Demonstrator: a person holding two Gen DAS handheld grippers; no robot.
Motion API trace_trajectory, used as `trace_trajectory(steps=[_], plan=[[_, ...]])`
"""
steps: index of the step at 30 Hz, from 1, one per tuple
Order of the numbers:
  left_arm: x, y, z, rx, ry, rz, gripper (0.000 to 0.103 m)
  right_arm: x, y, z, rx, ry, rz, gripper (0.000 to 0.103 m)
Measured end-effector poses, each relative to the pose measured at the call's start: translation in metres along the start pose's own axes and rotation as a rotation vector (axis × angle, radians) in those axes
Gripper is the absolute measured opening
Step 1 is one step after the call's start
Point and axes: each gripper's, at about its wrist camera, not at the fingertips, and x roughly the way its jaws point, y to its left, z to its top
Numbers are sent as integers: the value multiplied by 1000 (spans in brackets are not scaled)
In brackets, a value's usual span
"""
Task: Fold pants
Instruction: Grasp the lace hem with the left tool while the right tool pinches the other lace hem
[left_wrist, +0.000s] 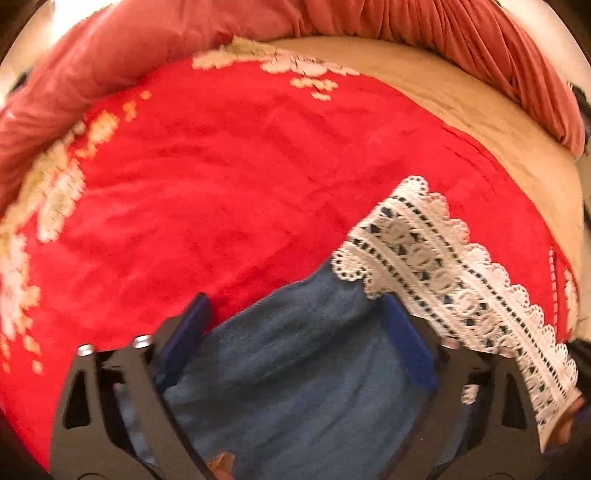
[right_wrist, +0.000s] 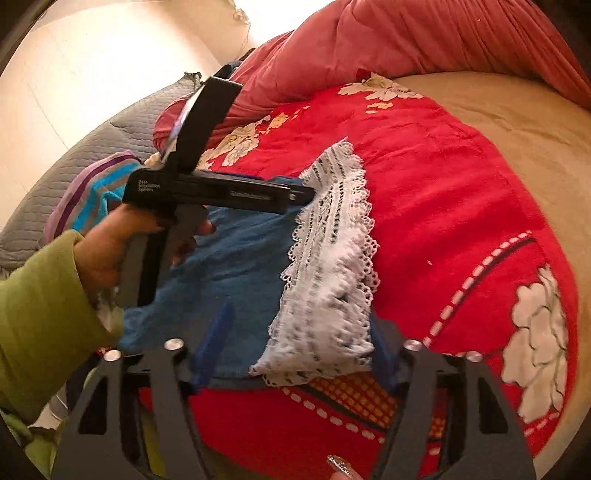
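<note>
The blue pants (right_wrist: 236, 273) with a white lace hem (right_wrist: 332, 280) lie on a red flowered blanket (right_wrist: 443, 206). In the left wrist view the blue cloth (left_wrist: 295, 350) fills the gap between my left gripper's (left_wrist: 295, 314) wide-open blue fingers, with the lace hem (left_wrist: 443, 273) draped over the right finger. My right gripper (right_wrist: 303, 343) is open, its fingers on either side of the lace end. The left gripper also shows in the right wrist view (right_wrist: 306, 195), held over the far corner of the hem.
A pink quilt (right_wrist: 424, 40) is bunched along the back of the bed. A beige sheet (right_wrist: 535, 122) lies at the right. A striped cloth (right_wrist: 92, 192) and a grey quilted cover (right_wrist: 92, 136) lie at the left.
</note>
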Motion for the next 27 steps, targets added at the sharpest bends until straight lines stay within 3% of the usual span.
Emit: trace_trajectory(steps=[2,4,6,7,10,17,27], plan=[[0,-4,0,-3,-9,-39,57,5,-1,1,2,5,7,60],[-2,-11,0,16,-15,-63,39,7,0,2,-7,3,7,47],[-3,-20,-1,37,-17,-80,18,12,-1,4,-3,6,19,40],[-4,-23,-2,46,-21,-68,17,13,-2,4,1,7,24,35],[-7,-21,-5,16,-38,-62,12,17,2,5,-14,12,26,33],[-31,1,-15,-83,-85,-168,7,5,24,13,-75,-5,47,31],[-103,42,-38,-200,-264,-222,7,-8,94,32,-239,-43,127,31]])
